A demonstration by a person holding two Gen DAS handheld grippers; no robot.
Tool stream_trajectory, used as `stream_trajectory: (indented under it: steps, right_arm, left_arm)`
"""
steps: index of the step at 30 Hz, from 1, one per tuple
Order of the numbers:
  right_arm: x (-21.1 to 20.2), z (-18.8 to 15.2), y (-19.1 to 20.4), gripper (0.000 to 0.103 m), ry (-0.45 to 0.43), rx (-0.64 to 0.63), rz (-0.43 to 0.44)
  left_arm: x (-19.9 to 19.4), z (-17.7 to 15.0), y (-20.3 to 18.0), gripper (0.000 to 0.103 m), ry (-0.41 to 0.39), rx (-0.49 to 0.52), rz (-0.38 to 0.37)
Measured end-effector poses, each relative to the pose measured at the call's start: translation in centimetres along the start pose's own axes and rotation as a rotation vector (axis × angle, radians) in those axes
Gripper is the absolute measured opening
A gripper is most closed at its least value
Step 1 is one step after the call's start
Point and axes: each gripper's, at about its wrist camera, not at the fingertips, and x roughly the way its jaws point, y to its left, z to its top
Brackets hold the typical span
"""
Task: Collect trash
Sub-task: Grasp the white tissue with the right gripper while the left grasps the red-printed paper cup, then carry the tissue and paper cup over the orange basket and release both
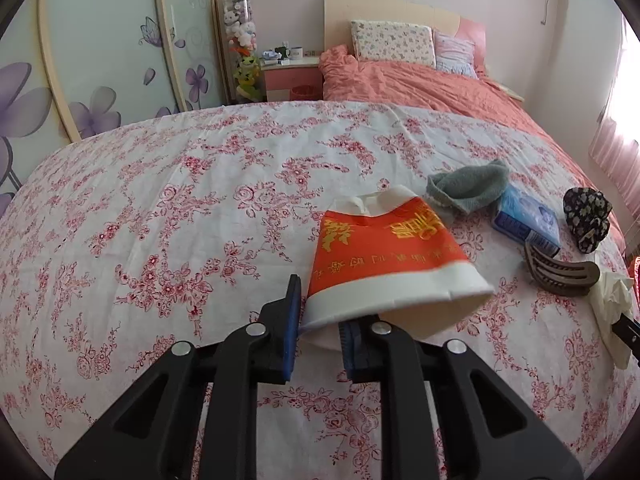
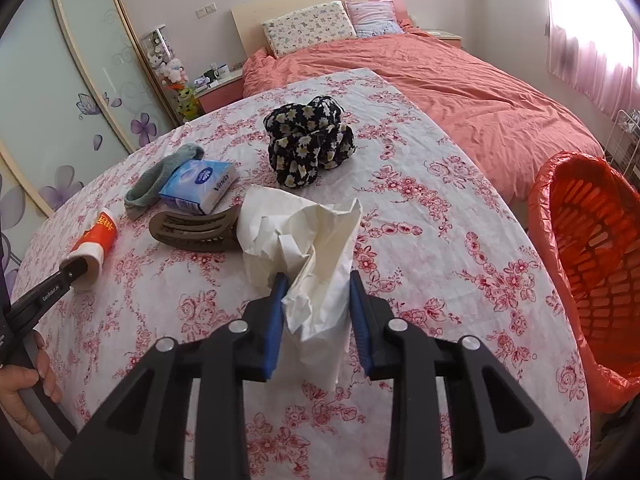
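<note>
A red and white paper cup (image 1: 388, 256) lies on its side on the floral tablecloth, its rim between the fingers of my left gripper (image 1: 320, 320), which is shut on the rim. The cup also shows in the right wrist view (image 2: 94, 240) with the left gripper on it. My right gripper (image 2: 318, 312) is closed on a crumpled white tissue (image 2: 312, 248) that rests on the table. The tissue shows at the right edge of the left wrist view (image 1: 612, 304).
On the table lie a grey sock (image 2: 160, 180), a blue tissue pack (image 2: 198, 186), a brown hair clip (image 2: 192, 230) and a black floral scrunchie (image 2: 310, 144). A red bin with a red liner (image 2: 592, 248) stands right of the table. A bed (image 2: 440, 80) is behind.
</note>
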Motion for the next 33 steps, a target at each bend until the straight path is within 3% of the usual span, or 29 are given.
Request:
stream_trajectory:
  steps: [10, 19, 33]
  right_arm:
    - [-2.4, 0.1, -0.2, 0.028, -0.045, 0.003, 0.007]
    - [-5.1, 0.3, -0.9, 0.027, -0.091, 0.021, 0.016]
    - [-11.5, 0.8, -3.0, 0.027, -0.21, 0.061, 0.027]
  left_arm:
    - [-1.8, 0.1, 0.6, 0.007, -0.052, -0.032, -0.001]
    - [-3.9, 0.2, 0.4, 0.006, -0.098, -0.039, -0.022]
    - [-9.6, 1.1, -3.8, 0.006, -0.189, -0.002, -0.134]
